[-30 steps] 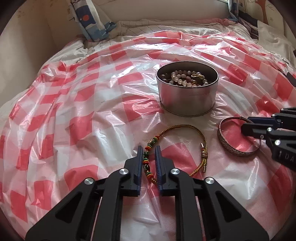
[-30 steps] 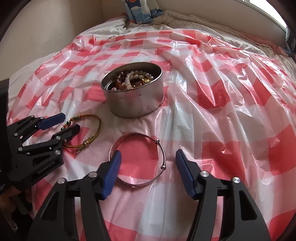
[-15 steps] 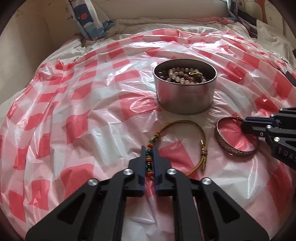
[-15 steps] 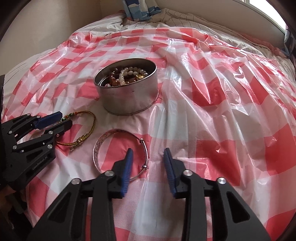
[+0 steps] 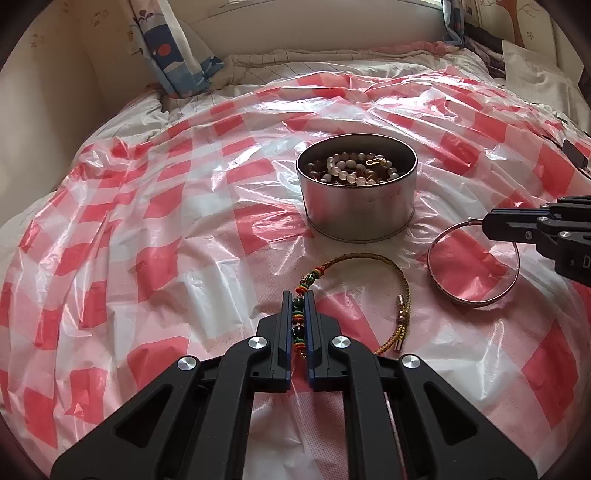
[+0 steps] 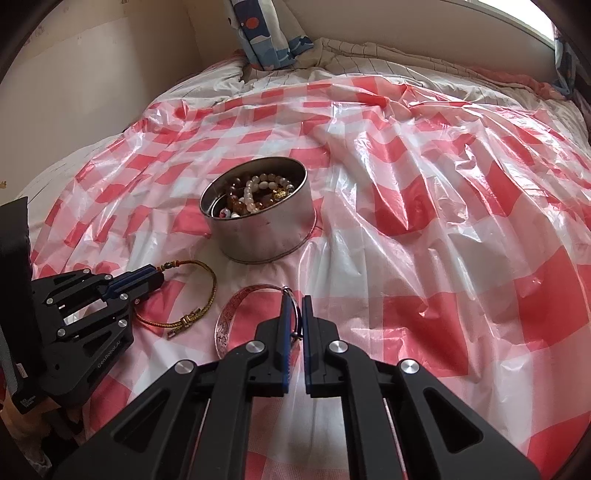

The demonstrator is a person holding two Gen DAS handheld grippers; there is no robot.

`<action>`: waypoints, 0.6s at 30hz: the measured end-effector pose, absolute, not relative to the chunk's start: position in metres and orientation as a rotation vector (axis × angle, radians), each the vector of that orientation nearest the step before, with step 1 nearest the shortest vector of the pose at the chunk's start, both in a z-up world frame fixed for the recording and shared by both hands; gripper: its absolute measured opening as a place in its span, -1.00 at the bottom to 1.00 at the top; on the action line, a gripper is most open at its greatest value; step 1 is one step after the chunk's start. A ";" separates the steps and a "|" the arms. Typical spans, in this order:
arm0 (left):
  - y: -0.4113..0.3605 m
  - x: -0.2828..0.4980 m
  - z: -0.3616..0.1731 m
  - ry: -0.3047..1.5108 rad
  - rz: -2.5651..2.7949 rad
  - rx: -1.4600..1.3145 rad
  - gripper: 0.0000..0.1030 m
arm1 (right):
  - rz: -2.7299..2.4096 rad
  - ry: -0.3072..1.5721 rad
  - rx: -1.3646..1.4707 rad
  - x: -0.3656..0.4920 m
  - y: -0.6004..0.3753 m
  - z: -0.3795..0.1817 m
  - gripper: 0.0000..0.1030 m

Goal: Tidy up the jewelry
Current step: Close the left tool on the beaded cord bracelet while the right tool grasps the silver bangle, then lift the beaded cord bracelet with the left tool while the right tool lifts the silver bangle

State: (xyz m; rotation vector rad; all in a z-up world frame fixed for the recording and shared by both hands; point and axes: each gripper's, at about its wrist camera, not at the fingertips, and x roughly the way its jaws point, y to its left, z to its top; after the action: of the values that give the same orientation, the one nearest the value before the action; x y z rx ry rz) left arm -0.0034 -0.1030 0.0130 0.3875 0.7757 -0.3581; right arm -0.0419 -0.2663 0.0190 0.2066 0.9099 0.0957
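Tin already holds beads; we pinch cord in left gripper, bangle in right gripper; neither lifted nor binned yet.

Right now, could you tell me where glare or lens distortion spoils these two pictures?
Left wrist view: white glare streaks on the plastic sheet behind the tin; fisheye bends the edges, corners dark. Right wrist view: shine on the sheet's right folds, blown-out window top right; the bangle stays sharp.
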 end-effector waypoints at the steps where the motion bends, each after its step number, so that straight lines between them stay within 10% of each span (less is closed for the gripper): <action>1: -0.103 -0.003 0.013 0.782 -0.359 0.387 -0.89 | 0.096 0.912 0.206 -0.042 -0.266 0.019 -0.88; 7: -0.099 0.002 0.010 0.806 -0.331 0.366 -0.88 | 0.077 0.966 0.206 -0.037 -0.267 0.007 -0.85; 9: -0.097 0.004 0.009 0.814 -0.326 0.358 -0.85 | 0.063 0.956 0.200 -0.038 -0.268 0.008 -0.33; 11: -0.099 0.005 0.006 0.822 -0.326 0.368 -0.84 | 0.060 0.956 0.190 -0.039 -0.267 0.008 -0.22; 14: -0.103 0.003 0.003 0.826 -0.344 0.389 -0.89 | 0.043 1.007 0.098 -0.034 -0.256 -0.004 -0.29; 18: -0.108 -0.003 0.006 0.811 -0.378 0.396 -0.90 | 0.085 1.000 0.107 -0.036 -0.252 -0.002 -0.88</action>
State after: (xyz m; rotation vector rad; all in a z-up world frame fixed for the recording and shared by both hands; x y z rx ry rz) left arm -0.0034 -0.1077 0.0062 0.3964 0.8106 -0.3777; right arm -0.0363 -0.2518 -0.0025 0.1069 1.0004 0.0850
